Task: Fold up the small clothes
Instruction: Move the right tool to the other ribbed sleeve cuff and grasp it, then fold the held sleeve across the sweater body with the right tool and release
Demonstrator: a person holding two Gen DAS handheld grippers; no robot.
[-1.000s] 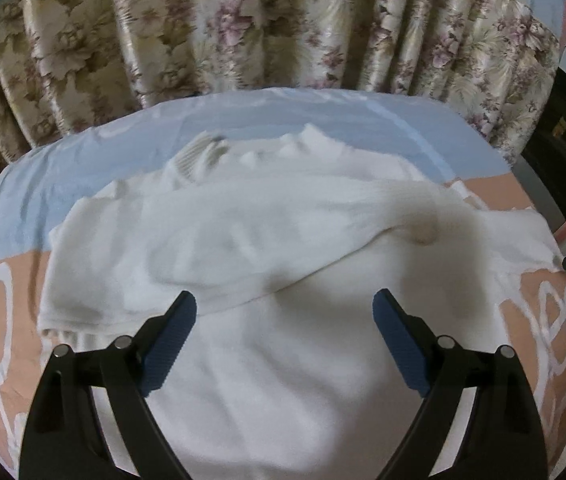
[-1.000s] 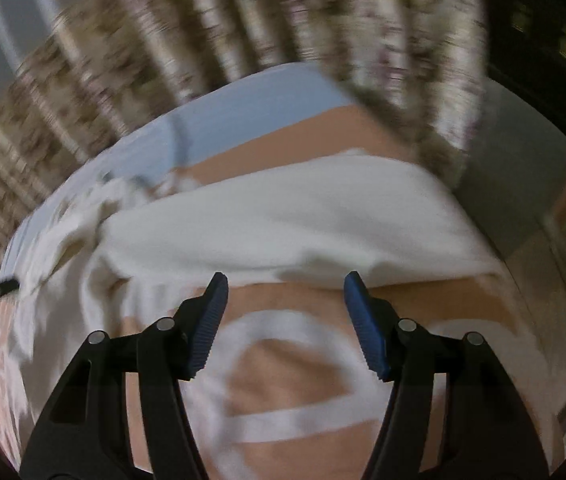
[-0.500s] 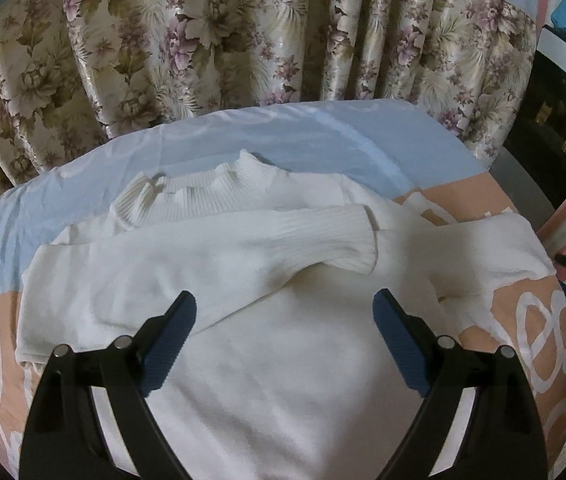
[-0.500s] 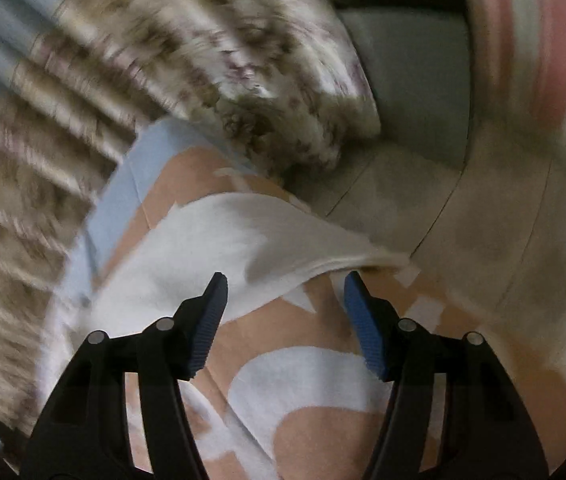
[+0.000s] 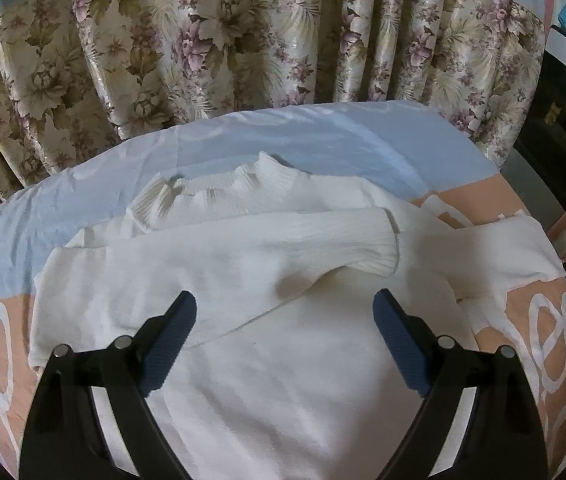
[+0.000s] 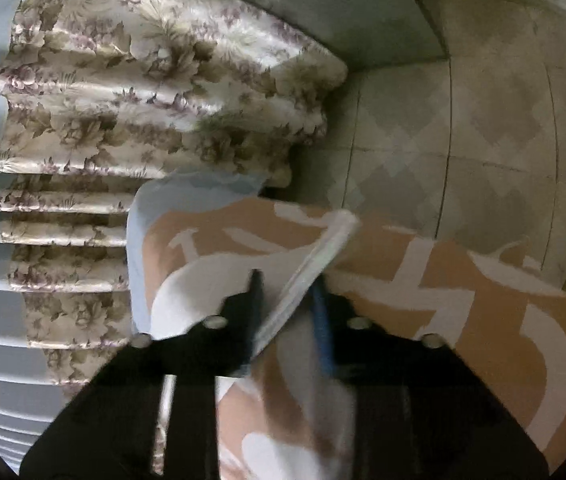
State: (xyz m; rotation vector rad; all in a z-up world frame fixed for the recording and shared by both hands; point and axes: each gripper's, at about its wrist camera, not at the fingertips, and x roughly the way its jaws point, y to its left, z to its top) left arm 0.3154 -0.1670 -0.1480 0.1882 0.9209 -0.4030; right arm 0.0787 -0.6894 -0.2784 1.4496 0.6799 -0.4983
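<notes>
The right gripper [image 6: 287, 300] is rolled hard to one side, so the floor and curtain appear tilted in its view. Its jaws are closing on the edge of a white sleeve cuff [image 6: 315, 256], which stands between the pads as a thin, blurred fold; the pads appear to press on it. The cuff lies at the right edge of the bed sheet [image 6: 463, 300], above the tiled floor [image 6: 483, 120].

The left gripper [image 5: 285, 320] points downward over the garment with its jaws spread wide and nothing between them. It hovers above the body of the white sweater [image 5: 283, 380].

The white sweater lies flat on the sheet, collar [image 5: 223, 200] at the far side. One folded sleeve [image 5: 263, 248] crosses the chest from the left, its ribbed end resting right of centre. The other sleeve extends to the right edge of the bed.

The bed sheet is pale blue at the far side and peach with white loop patterns nearer. A floral curtain [image 5: 243, 40] hangs behind the bed. A dark cabinet [image 5: 563, 120] stands at the far right.
</notes>
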